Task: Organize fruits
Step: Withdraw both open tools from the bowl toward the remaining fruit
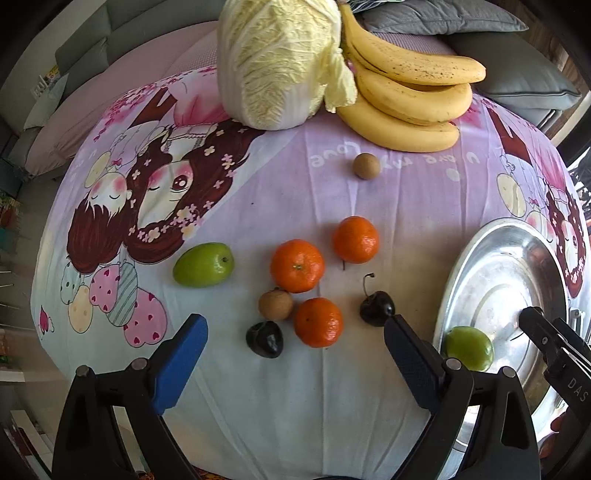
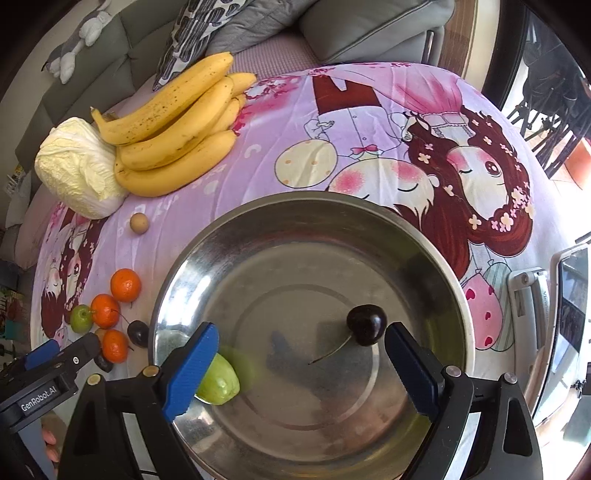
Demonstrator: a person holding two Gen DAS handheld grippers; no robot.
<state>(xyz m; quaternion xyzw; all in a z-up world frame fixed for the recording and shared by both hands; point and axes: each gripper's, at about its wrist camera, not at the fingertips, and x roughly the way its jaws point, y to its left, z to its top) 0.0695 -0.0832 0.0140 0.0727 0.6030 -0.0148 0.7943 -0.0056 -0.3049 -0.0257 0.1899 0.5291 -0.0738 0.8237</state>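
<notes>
cherry (image 2: 366,325) lies in steel basin (image 2: 332,206) between the wide-open right hand-held gripper (image 2: 301,363).

A pale napa cabbage (image 1: 280,62) stands on the cartoon-printed cloth (image 1: 258,192) covering the surface. Behind the cabbage sits a grey sofa (image 2: 369,33) with patterned cushions (image 2: 199,26) and a plush toy (image 2: 79,37).

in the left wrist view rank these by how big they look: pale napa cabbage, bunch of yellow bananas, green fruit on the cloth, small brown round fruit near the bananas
1. Pale napa cabbage and bunch of yellow bananas: too alike to split, and fisheye distortion makes it unsure.
2. Green fruit on the cloth.
3. Small brown round fruit, the farther of these two.
</notes>
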